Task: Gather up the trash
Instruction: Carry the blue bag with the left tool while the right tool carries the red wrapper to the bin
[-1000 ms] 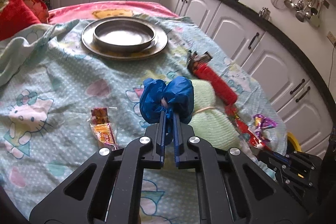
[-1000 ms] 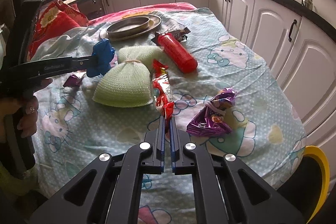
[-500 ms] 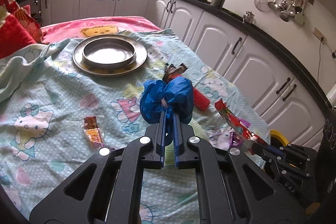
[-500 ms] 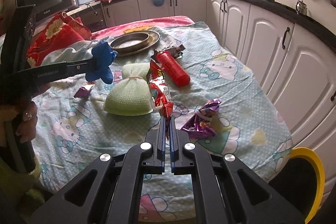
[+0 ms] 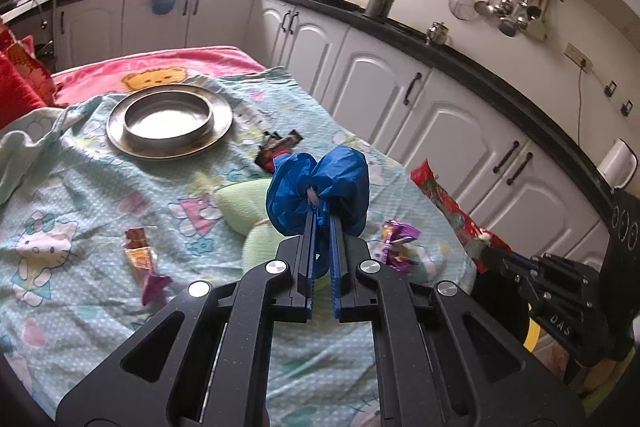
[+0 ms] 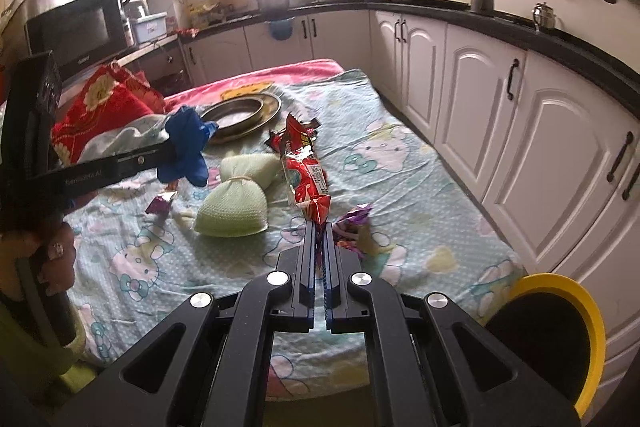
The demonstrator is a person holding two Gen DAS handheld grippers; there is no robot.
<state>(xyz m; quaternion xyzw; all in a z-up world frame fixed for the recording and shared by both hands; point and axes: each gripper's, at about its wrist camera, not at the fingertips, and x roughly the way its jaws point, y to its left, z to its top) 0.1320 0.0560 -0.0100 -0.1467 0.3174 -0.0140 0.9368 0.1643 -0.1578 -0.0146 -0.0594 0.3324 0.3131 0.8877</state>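
My left gripper (image 5: 321, 217) is shut on a crumpled blue plastic bag (image 5: 320, 189) and holds it above the table; the bag also shows in the right wrist view (image 6: 185, 147). My right gripper (image 6: 320, 227) is shut on the end of a long red snack wrapper (image 6: 304, 167), lifted off the cloth; the wrapper also shows in the left wrist view (image 5: 448, 203). A purple wrapper (image 6: 352, 223) lies just beyond the right gripper. An orange wrapper (image 5: 140, 255) and a small purple one (image 5: 154, 285) lie at left. A yellow-rimmed bin (image 6: 560, 331) stands at the table's near right corner.
A green mesh pouch (image 6: 236, 199) lies mid-table. A metal plate with a bowl (image 5: 170, 119) sits at the far end. A dark wrapper (image 5: 280, 143) lies beyond the blue bag. Red cushions (image 6: 104, 107) are at left. White cabinets (image 6: 500, 115) run close along the right.
Both grippers have risen and pulled back from the table. The red wrapper has been lifted off the cloth. The blue bag stays held.
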